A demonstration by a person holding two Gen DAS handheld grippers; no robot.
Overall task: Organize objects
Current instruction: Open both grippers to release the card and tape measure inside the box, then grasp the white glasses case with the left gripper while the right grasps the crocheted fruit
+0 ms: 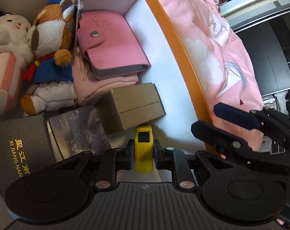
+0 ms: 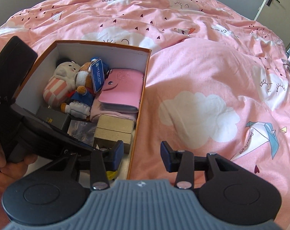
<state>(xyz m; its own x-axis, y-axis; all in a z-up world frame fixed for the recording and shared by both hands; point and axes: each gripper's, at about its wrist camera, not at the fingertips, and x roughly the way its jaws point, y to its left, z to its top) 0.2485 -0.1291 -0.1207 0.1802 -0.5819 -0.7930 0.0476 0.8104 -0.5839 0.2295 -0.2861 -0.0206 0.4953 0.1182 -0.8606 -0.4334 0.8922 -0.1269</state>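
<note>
From the left wrist cam, the left gripper (image 1: 144,153) has its fingers pinched on the flat sides of a small yellow plastic gadget (image 1: 143,149), held low inside the orange box (image 1: 164,19), right in front of the brown cardboard box (image 1: 133,107). I can't tell exactly what the gadget is, but it looks like hard, smooth plastic, so probably light and stiff but a bit slippery. Gripping it across the two flat faces like this seems the safe bet. Free room is the bare white floor strip between the cardboard box and the orange wall on the right. The rest is packed: pink wallet (image 1: 114,48) on some folded pink cloth, the fox plush (image 1: 51,44), the white plush (image 1: 7,38), a black box with gold lettering (image 1: 20,149) and a dark booklet (image 1: 78,130). The right gripper (image 1: 208,118) shows at the right, over the box rim. From the right wrist cam, the right gripper (image 2: 142,155) has its fingers spread wide and holds nothing, hovering over the box's near right wall and the pink bedspread (image 2: 202,76). Only a sliver of the yellow thing (image 2: 113,174) peeks out behind its left finger. Plenty of open bed out to the right, but the box wall is tall, so I'd guess anything going in has to drop from above.
</note>
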